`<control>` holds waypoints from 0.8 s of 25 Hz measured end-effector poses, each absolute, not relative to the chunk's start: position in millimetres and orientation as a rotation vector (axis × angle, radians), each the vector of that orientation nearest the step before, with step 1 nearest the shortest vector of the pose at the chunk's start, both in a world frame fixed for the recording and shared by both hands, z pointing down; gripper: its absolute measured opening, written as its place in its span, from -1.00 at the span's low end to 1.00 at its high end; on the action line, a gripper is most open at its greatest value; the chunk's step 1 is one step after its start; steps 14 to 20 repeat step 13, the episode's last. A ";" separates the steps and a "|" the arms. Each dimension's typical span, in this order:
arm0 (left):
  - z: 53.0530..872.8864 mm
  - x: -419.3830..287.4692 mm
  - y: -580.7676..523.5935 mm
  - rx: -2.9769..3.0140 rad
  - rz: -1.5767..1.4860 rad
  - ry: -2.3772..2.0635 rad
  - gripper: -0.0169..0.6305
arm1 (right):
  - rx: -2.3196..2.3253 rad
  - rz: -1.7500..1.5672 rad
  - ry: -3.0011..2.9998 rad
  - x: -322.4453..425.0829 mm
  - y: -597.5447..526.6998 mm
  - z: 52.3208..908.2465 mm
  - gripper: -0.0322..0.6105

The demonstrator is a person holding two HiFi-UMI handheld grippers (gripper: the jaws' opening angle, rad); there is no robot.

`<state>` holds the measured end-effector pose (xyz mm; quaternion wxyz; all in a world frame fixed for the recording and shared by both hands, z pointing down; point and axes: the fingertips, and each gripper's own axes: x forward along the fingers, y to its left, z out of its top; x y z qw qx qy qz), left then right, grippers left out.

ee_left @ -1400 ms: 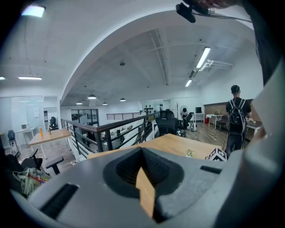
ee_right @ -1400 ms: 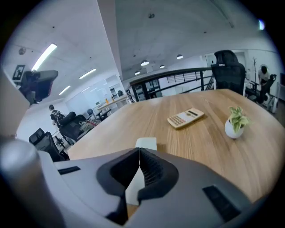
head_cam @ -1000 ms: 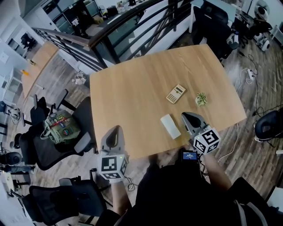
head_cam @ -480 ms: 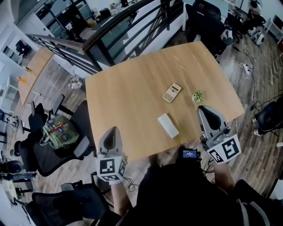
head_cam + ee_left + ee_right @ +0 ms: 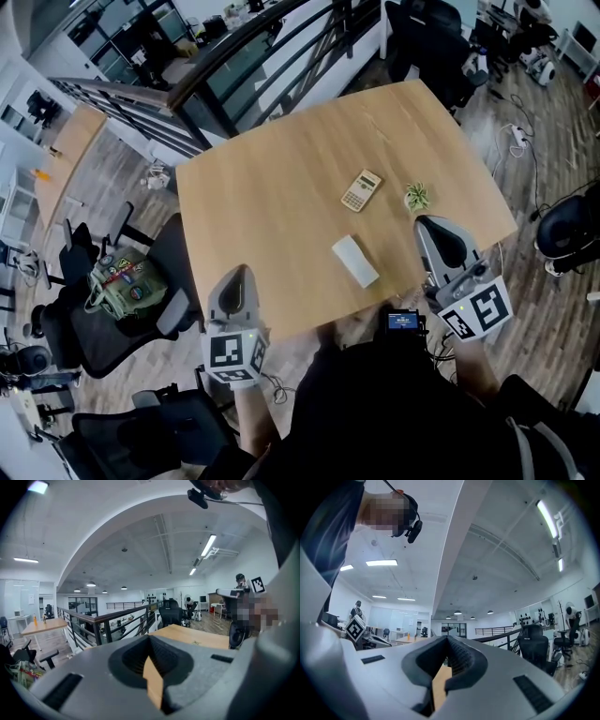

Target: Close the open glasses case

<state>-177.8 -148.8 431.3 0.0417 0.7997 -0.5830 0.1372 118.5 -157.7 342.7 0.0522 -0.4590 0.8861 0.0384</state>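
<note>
A white oblong glasses case [image 5: 355, 261] lies flat on the wooden table [image 5: 281, 187], close to the near edge; no raised lid shows from here. My right gripper [image 5: 433, 225] is shut and empty, held over the table's near right corner, to the right of the case and apart from it. At the near left edge hovers my left gripper [image 5: 236, 273], also shut and empty, well left of the case. Both gripper views point up into the room: the left gripper [image 5: 150, 639] and the right gripper [image 5: 447, 641] each have their jaws pressed together with nothing between.
A beige calculator [image 5: 361, 190] and a small green plant [image 5: 416, 196] lie beyond the case. Office chairs [image 5: 112, 309] stand left of the table, one holding a green bag [image 5: 124, 280]. A dark railing [image 5: 253, 47] runs behind the table. Cables trail on the floor at right.
My right gripper has swung to the right, away from the case, and now sits near the table's right corner. The left gripper has barely moved.
</note>
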 end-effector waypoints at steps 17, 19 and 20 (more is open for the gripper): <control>420.8 -171.8 -153.3 2.474 0.412 -1.768 -0.95 | -1.398 0.151 2.703 120.3 -160.1 334.6 -0.86; 420.8 -171.8 -153.3 2.474 0.412 -1.768 -0.95 | -1.398 0.151 2.703 120.3 -160.1 334.6 -0.86; 420.8 -171.8 -153.3 2.474 0.412 -1.768 -0.95 | -1.398 0.151 2.703 120.3 -160.1 334.6 -0.86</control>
